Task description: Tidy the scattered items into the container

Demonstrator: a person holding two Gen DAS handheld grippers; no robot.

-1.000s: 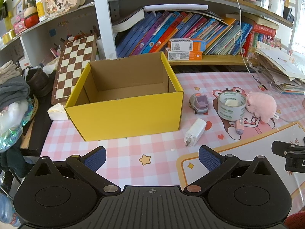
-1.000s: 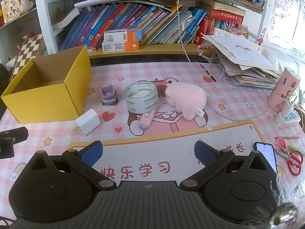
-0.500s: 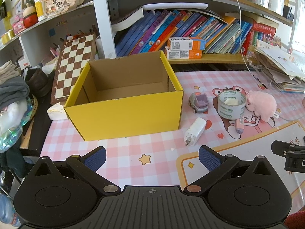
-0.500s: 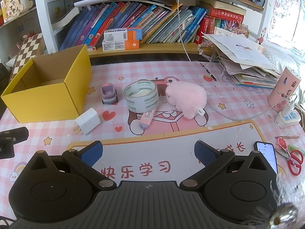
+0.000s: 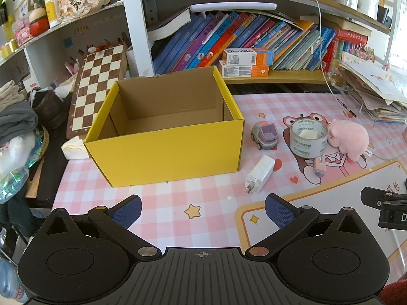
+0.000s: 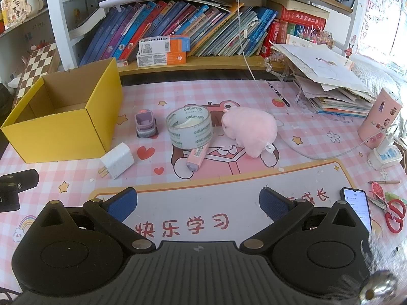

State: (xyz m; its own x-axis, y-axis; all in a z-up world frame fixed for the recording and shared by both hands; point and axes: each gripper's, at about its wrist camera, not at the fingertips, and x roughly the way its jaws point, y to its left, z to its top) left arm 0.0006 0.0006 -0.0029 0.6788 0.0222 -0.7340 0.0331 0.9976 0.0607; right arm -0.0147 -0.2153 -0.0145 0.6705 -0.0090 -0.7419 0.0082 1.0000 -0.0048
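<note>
Low in both wrist views, the left gripper (image 5: 202, 207) and right gripper (image 6: 198, 202) are spread wide, holding nothing. Just beyond, mid-frame, a white charger (image 6: 117, 160) lies beside the yellow box (image 5: 165, 150). Farther right sit the toy car (image 6: 145, 124), tape roll (image 6: 189, 127), pink eraser (image 6: 196, 156) and pink plush (image 6: 250, 129); the box interior looks bare.

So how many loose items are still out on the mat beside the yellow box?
5: white charger nearest the yellow box, toy car, tape roll, pink eraser in front of it, pink plush on its right. Box looks empty.
</note>
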